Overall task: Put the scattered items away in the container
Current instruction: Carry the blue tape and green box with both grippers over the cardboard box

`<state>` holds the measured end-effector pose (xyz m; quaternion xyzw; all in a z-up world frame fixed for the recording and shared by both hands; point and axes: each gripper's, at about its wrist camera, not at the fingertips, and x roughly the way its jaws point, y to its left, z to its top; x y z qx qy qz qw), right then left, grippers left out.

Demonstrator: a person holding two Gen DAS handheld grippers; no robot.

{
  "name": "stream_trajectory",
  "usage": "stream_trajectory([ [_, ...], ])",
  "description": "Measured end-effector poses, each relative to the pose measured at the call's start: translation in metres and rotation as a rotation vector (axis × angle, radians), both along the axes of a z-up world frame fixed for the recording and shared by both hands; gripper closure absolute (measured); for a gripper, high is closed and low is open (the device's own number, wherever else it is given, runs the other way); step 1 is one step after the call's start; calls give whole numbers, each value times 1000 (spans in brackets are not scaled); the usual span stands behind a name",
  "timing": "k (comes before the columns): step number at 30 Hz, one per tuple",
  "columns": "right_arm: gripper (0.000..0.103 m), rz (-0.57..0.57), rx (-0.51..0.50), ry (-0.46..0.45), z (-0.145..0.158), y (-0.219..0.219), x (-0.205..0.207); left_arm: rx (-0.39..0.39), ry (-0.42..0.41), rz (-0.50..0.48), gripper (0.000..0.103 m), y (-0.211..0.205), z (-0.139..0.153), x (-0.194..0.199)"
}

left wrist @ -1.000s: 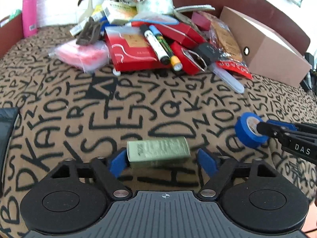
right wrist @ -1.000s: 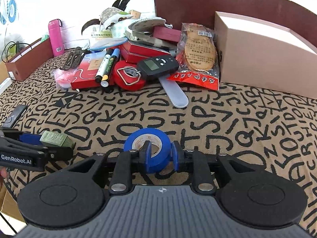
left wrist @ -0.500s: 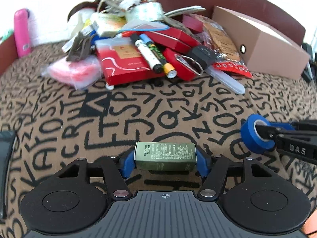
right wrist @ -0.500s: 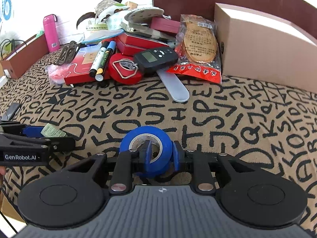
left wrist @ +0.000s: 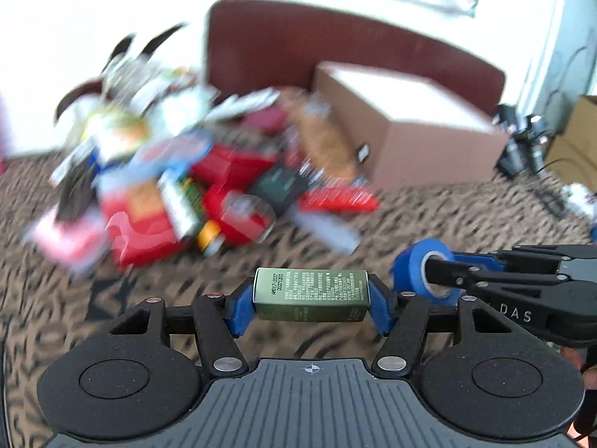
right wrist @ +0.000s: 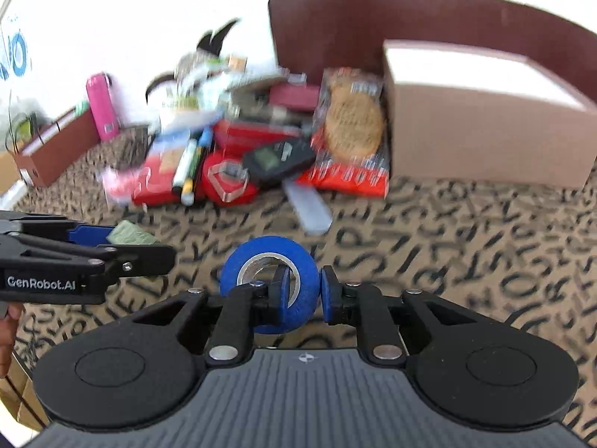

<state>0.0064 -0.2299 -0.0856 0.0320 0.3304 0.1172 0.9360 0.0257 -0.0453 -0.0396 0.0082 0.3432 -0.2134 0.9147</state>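
Left wrist view: left claw closed on a small green box, held crosswise between the blue pads, printed face up, lifted clear of the letter-patterned cloth covering the desk; right claw enters from the right edge, pinching a roll of blue tape just beside the green box; background blurred, showing a heap of scattered items at centre left, among them a red box and a dark handheld device; tan cardboard container stands beyond and to the right of the heap, open at the top, with a dark red board behind it. Right wrist view: right claw at a narrow setting, one finger inside the tape roll's core and one outside, gripping its wall, roll upright and off the cloth; left claw at the left edge with the green box between its fingers; heap ahead includes two markers, a red box, a dark device with a screen, a packet of round biscuits leaning on the container, a pale flat strip nearest the claw; a pink bottle and a brown tray stand at far left
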Motion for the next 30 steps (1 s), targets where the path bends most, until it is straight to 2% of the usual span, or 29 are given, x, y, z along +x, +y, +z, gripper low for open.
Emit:
stream_trajectory([
  [6, 84, -3, -38, -137, 61, -38, 17, -49, -85, -90, 40, -54, 59, 36],
  [10, 83, -25, -67, -200, 102, -63, 42, -64, -120, -103, 40, -94, 94, 79],
  [14, 83, -84, -117, -214, 133, -89, 84, -67, -102, -88, 40, -134, 117, 135],
  [19, 83, -165, -131, -169, 161, -125, 153, -80, -43, -53, 40, -177, 125, 203],
  [22, 83, -215, -142, -115, 157, -145, 199, -97, 7, -36, 40, -198, 108, 245],
  [24, 83, -245, -124, -50, 142, -160, 234, -94, 47, -20, 39, -213, 90, 271],
  [30, 83, -324, -107, 206, 65, -188, 315, -67, 176, 25, 40, -240, 36, 326],
])
